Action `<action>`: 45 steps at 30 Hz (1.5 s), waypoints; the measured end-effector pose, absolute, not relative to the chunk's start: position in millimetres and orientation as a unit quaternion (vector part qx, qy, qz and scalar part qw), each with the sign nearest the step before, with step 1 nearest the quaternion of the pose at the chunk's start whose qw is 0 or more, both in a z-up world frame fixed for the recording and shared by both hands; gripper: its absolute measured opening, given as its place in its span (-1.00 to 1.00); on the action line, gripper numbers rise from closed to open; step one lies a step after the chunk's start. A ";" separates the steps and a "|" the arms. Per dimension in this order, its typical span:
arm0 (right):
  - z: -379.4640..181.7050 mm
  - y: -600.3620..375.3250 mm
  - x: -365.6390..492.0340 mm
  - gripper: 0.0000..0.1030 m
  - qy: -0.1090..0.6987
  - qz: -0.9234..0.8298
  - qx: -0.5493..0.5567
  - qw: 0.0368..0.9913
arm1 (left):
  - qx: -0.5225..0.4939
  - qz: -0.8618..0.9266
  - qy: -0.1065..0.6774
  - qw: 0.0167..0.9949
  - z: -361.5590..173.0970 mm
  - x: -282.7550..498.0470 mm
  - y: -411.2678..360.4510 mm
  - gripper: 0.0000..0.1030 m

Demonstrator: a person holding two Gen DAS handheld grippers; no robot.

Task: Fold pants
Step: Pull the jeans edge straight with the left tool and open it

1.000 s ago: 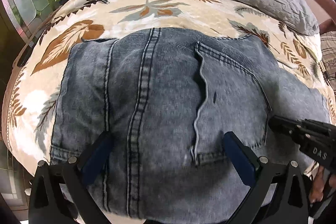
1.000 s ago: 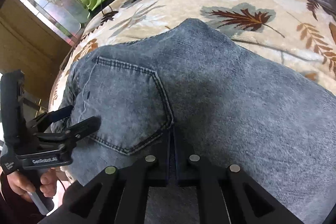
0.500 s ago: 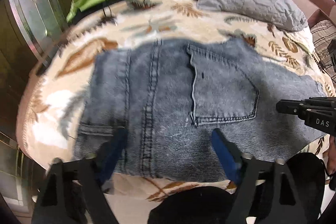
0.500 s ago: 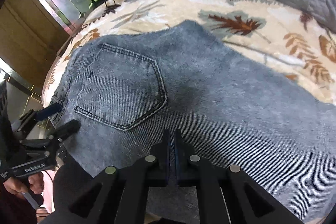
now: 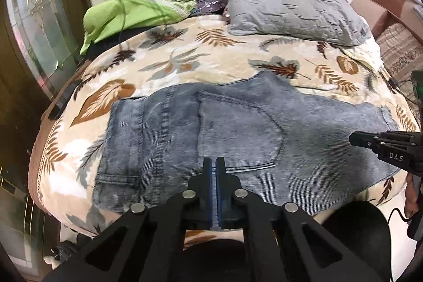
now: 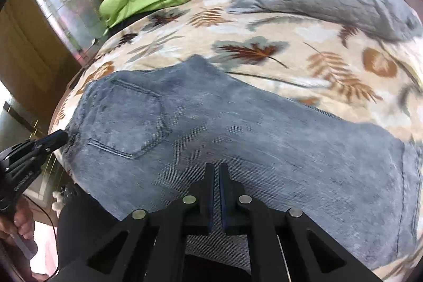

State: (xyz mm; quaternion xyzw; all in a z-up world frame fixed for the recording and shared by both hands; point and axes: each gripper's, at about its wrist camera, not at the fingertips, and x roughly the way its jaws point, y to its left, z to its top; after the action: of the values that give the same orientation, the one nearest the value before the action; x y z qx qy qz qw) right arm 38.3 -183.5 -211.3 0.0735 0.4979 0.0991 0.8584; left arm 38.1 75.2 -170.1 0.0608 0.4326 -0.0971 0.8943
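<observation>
Pants (image 5: pixel 238 139) of grey-blue denim are laid flat across the near part of a leaf-patterned bedspread (image 5: pixel 185 65), seat side up, with a back pocket (image 5: pixel 238 131) showing and the waistband toward the left edge of the bed. A compact, roughly rectangular bundle is formed, with what looks like a hem at its right end, so the lengthwise fold and at least one crosswise fold are judged to be done; whether a further fold is meant cannot be told. Nothing is gripped: the left gripper (image 5: pixel 213 163) is held above the near edge with its blue-padded jaws nearly together and empty, and the right gripper (image 6: pixel 216 168) is likewise drawn together over the cloth without holding it. A grey pillow (image 5: pixel 290 7) and green bedding (image 5: pixel 137 9) are seen at the far side.
</observation>
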 end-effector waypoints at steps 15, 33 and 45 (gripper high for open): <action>-240.2 -293.1 -2.4 -0.89 0.503 0.002 0.142 0.853 | 0.116 -0.185 0.479 0.850 -204.3 36.3 -28.2 -1.00; -237.8 -274.3 -4.2 -0.89 0.509 0.040 0.133 0.849 | 0.115 -0.180 0.501 0.839 -210.8 43.2 -13.9 -1.00; -235.5 -134.0 47.7 -0.89 0.547 0.178 0.076 0.814 | 0.089 -0.032 0.527 0.844 -214.8 70.4 102.7 0.10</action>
State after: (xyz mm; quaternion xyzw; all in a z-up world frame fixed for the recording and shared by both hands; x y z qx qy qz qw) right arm 47.7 -134.0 -235.5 0.0758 0.5472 0.1777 0.8144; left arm 70.4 102.7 -214.8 0.0886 0.5274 -0.0320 0.8444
